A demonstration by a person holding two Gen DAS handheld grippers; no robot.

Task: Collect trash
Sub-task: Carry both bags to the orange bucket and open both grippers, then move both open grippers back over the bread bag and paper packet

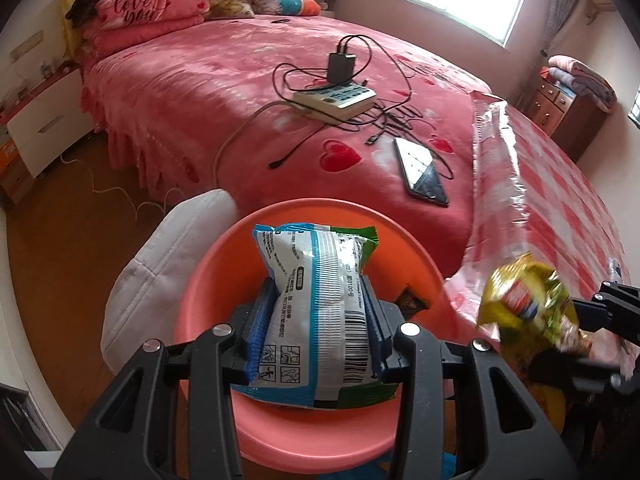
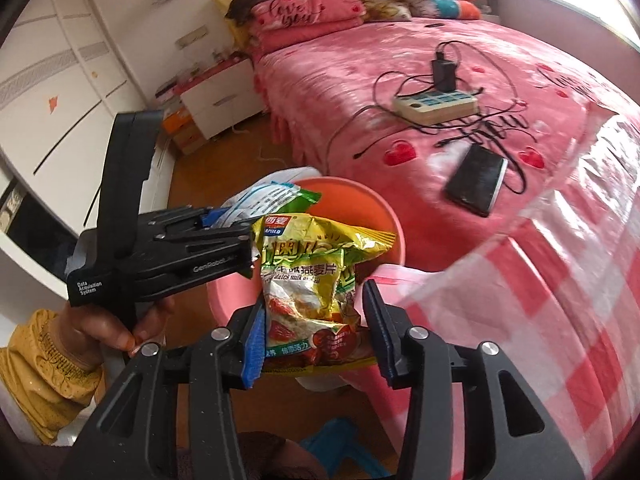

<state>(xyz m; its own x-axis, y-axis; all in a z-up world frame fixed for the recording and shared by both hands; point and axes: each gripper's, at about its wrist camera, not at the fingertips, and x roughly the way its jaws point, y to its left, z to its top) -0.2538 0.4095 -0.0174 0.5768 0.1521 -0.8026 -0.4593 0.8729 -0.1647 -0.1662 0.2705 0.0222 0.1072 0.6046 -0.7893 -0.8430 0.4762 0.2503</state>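
1. In the left wrist view the left gripper (image 1: 320,328) sits at lower centre, its blue pads pinching a white and blue snack wrapper (image 1: 316,312) from both sides.
2. That wrapper stands upright over the pink basin (image 1: 208,280), which fills the lower middle of the frame beside the bed.
3. In the right wrist view the right gripper (image 2: 316,328) is at lower centre with a yellow-green oatmeal packet (image 2: 316,280) between its jaws. The left pad touches the packet; the right pad stands just clear of it, so the jaws are spread, not pressing.
4. The packet hangs just in front of the basin's near rim, which shows in the middle of that frame.
5. The left gripper appears again at centre left of the right wrist view, held by a hand (image 2: 100,324) in a yellow sleeve (image 2: 44,376).
6. On the pink bedspread (image 1: 200,92), upper centre of both views, lie a power strip (image 1: 336,100) with a black charger and cables, and, nearer, a dark phone (image 1: 420,170).
7. A pink checked plastic sheet (image 2: 540,300) covers the bed's right side.
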